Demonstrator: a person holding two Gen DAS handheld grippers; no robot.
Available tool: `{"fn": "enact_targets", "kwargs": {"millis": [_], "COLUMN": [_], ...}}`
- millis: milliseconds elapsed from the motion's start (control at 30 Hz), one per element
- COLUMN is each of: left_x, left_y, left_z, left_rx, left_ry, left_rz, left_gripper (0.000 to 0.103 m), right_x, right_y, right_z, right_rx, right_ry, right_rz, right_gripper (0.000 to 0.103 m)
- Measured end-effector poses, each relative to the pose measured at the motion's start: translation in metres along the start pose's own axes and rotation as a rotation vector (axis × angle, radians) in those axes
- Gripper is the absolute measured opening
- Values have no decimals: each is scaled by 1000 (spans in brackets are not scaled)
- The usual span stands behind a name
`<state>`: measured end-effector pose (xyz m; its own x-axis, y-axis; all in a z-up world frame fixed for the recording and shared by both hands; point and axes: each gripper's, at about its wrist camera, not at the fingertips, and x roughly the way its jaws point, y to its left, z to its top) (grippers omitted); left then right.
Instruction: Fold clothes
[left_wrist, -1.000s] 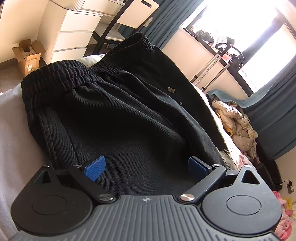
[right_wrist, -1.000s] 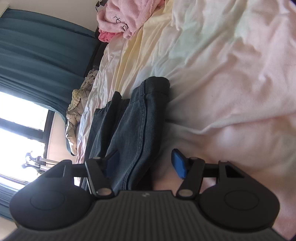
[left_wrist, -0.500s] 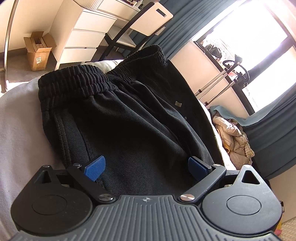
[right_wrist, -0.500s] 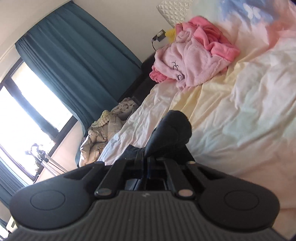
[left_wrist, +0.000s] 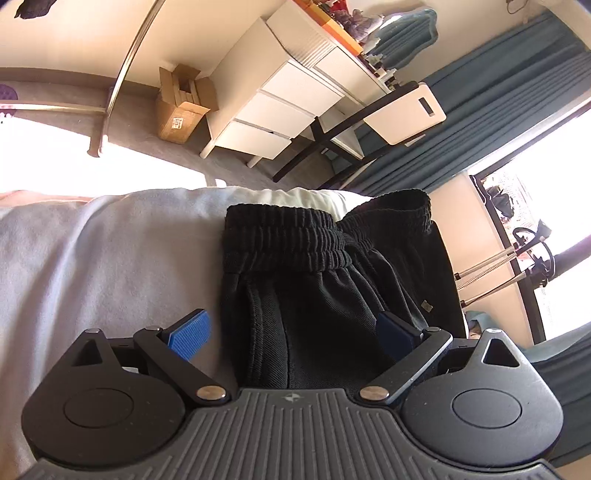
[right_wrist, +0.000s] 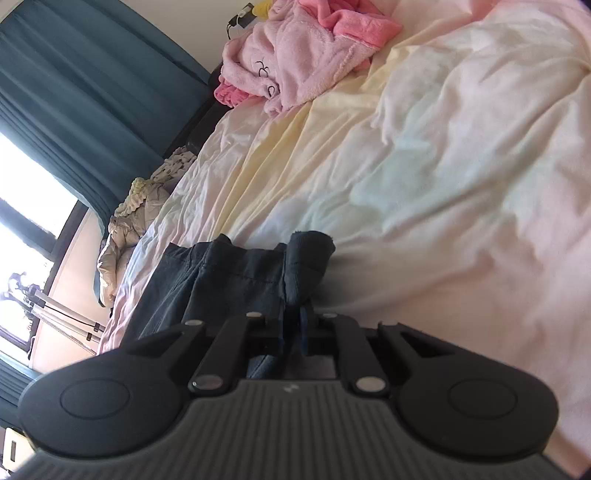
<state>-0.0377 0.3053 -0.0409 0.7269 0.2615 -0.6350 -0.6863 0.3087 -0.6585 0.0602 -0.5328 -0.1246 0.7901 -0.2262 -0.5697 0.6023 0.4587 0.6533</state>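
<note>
Black trousers (left_wrist: 325, 295) lie on the bed sheet (left_wrist: 103, 251), elastic waistband (left_wrist: 284, 240) toward the bed's far edge, with the white drawer unit (left_wrist: 284, 99) and a cardboard box (left_wrist: 181, 107) on the floor beyond. Left gripper (left_wrist: 291, 336) is spread wide: the trouser fabric runs between its blue pads (left_wrist: 188, 334) but they don't press it. Right gripper (right_wrist: 293, 326) is pinched on a bunched hem of the trousers (right_wrist: 306, 258), jaws easing apart slightly with cloth between them; pink robe (right_wrist: 306, 48) sits well away at the head of the bed.
</note>
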Motion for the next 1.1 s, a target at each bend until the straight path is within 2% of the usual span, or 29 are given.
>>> {"fn": "enact_targets", "kwargs": {"millis": [100,267,433,467,500,567,633,733,800,1000,1067,1100], "left_x": [15,41,49,51,53,59,64,68,70,84,82,80], "left_y": [7,14,18,18,19,20,19,18,18,5,0,-3], "left_z": [2,2,3,3,4,4,5,2,-1,-13,-18,-21], "left_rx": [-51,-131,-162,-170,-180,-210,-211,-202,-199,-128,-94,-75], "left_ry": [78,192,215,226,242,290,317,325,331,364,341,325], "left_rz": [-15,-59,-92,-105,-127,-220,-269,-261,-254,-209,-166,-139], "left_gripper": [97,93,85,85,85,85,83,71,69,68,67,57], "right_x": [6,13,15,15,15,16,18,24,21,17,20,22], "right_y": [-8,-19,-13,-9,-5,4,6,7,9,7,7,6], "right_z": [0,0,-6,-9,-12,-16,-22,-31,-33,-38,-37,-37], "right_rx": [52,102,108,93,78,27,39,77,97,188,203,216], "right_ry": [13,18,30,33,36,25,4,12,-16,-46,-41,-38], "right_rz": [-17,-25,17,27,37,16,-9,-12,-13,19,22,27], "right_gripper": [18,22,24,29,35,36,36,36,36,36,36,35]}}
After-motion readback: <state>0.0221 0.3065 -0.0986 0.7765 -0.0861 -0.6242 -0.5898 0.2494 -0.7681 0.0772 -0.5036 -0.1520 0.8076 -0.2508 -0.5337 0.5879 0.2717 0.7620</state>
